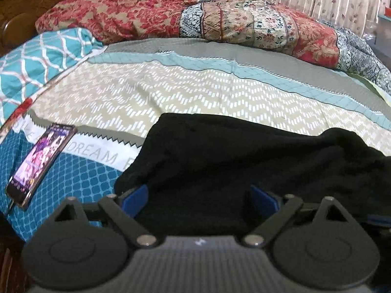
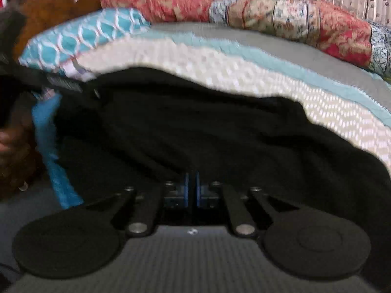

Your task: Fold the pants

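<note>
While the black pants (image 1: 244,161) lie spread across the near part of the bed (image 1: 171,92), both grippers sit low at the near edge of the cloth, probably to set up a fold. Left gripper (image 1: 199,197): blue fingers (image 1: 135,196) wide apart, straddling the fabric with cloth between them, pads not pressing on it, so nothing is held on that side. Right gripper (image 2: 191,188): fingers (image 2: 187,188) drawn together to a thin slit right at the pants' near edge; the view is blurred and dark, so whether a pinch of fabric sits in that slit can't be told. Judgement: right side looks placed to grab the hem or waistband, left waiting open for its own grab. Lit phone (image 1: 40,163) lies on the blue sheet left of the pants, near but apart. Farther back, a teal pillow (image 1: 46,53), then a bunched red floral quilt (image 1: 146,12) along the far edge, well clear of the pants.
</note>
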The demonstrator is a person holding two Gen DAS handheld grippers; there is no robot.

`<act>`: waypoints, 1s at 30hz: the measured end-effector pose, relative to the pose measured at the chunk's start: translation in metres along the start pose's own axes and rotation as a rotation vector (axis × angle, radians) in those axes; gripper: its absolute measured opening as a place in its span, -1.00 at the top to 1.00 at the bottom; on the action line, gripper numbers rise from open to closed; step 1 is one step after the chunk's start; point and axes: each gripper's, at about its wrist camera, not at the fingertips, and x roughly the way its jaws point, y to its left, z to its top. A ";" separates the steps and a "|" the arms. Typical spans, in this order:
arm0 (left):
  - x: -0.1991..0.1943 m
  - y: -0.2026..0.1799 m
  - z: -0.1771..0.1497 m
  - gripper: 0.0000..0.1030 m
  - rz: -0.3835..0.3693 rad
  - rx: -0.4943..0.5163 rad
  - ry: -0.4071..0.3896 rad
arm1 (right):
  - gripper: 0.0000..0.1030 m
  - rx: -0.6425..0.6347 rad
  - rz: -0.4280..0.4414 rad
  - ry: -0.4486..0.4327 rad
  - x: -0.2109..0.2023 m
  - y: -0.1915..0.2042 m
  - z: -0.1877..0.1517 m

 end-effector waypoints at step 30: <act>0.017 -0.032 -0.031 -0.90 0.162 0.222 -0.003 | 0.26 0.521 -0.113 -0.088 0.025 -0.090 -0.015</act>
